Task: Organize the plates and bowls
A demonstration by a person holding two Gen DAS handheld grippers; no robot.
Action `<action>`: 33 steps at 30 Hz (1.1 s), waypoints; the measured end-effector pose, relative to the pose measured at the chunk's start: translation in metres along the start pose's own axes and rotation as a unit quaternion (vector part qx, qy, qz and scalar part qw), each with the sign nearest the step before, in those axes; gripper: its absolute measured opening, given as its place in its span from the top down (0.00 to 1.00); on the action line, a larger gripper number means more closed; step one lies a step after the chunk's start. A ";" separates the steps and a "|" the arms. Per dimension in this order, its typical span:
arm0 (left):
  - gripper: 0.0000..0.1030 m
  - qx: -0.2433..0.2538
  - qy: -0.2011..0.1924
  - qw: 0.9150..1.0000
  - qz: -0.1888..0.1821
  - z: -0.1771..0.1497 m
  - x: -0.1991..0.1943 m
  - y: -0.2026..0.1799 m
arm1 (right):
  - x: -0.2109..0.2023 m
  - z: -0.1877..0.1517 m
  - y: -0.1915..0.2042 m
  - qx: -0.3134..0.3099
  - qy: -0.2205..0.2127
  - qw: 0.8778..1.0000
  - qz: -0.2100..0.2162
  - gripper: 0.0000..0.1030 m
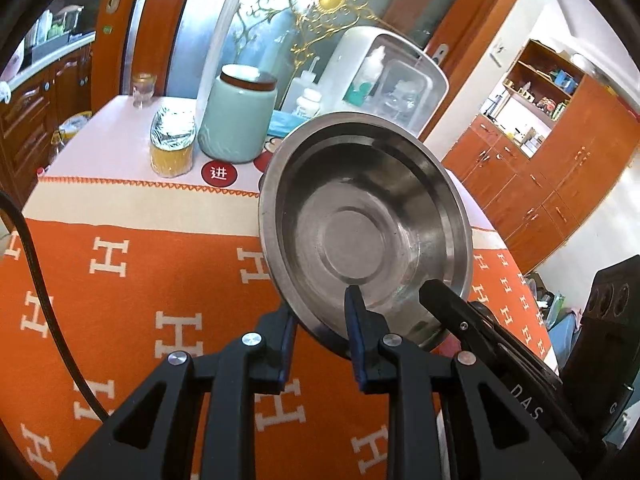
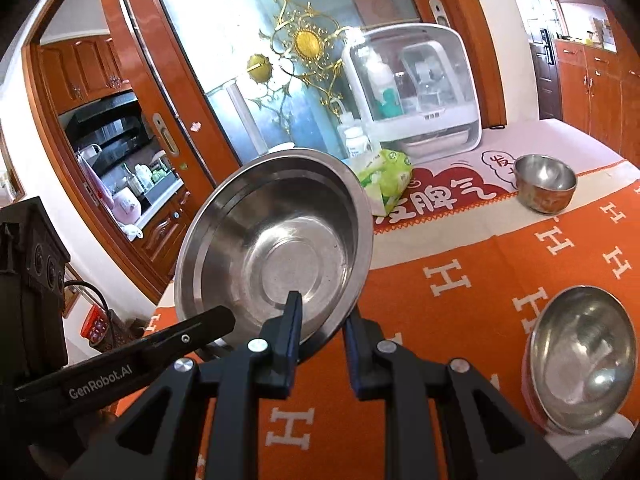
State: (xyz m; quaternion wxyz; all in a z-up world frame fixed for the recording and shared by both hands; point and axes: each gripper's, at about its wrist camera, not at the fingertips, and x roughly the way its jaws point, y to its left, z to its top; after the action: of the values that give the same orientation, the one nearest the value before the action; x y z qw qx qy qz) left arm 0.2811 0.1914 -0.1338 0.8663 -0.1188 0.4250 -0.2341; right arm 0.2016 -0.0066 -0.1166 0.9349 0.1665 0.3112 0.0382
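One orange H-patterned tablecloth [image 1: 152,280]

We see an orange tablecloth [image 1: 140,280] with white H marks. On it stand a pale green jar [image 1: 238,114], a foil-topped packet [image 1: 172,144], a white cabinet [image 2: 416,88] and a green wipes pack [image 2: 386,178].

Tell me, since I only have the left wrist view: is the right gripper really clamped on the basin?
Observer: Yes. The right gripper pinches the basin at its rim, one finger inside and one outside.
Operator: Any other bowls on the table?
Observer: Two steel ones: a small bowl at the back and a bigger bowl nearer the camera.
Operator: Anything near the small one?
Observer: A green packet lies to its left, apart from it.
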 end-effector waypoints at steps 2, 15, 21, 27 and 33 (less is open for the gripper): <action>0.79 0.004 -0.001 1.000 0.001 -0.001 -0.008 -0.003 | -0.009 -0.001 0.003 0.000 -0.004 1.000 0.000 0.81; 0.77 0.043 -0.002 0.999 0.003 -0.028 -0.060 -0.038 | -0.068 -0.016 0.008 0.001 -0.009 1.000 0.005 0.81; 0.77 0.048 0.014 0.999 0.005 -0.052 -0.075 -0.051 | -0.091 -0.033 0.006 -0.005 0.006 1.000 0.005 0.81; 0.76 0.043 0.036 0.998 0.009 -0.082 -0.081 -0.058 | -0.107 -0.056 0.000 0.000 0.031 1.000 0.006 0.80; 0.76 0.031 0.061 0.997 0.018 -0.113 -0.084 -0.060 | -0.115 -0.080 -0.007 0.009 0.064 0.998 0.008 0.80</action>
State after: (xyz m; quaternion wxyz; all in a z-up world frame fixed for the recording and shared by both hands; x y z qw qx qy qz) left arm 0.1288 0.1814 -0.1212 0.8460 -0.0700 0.4720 -0.2379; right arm 0.0619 -0.0100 -0.1133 0.9111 0.1749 0.3694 0.0532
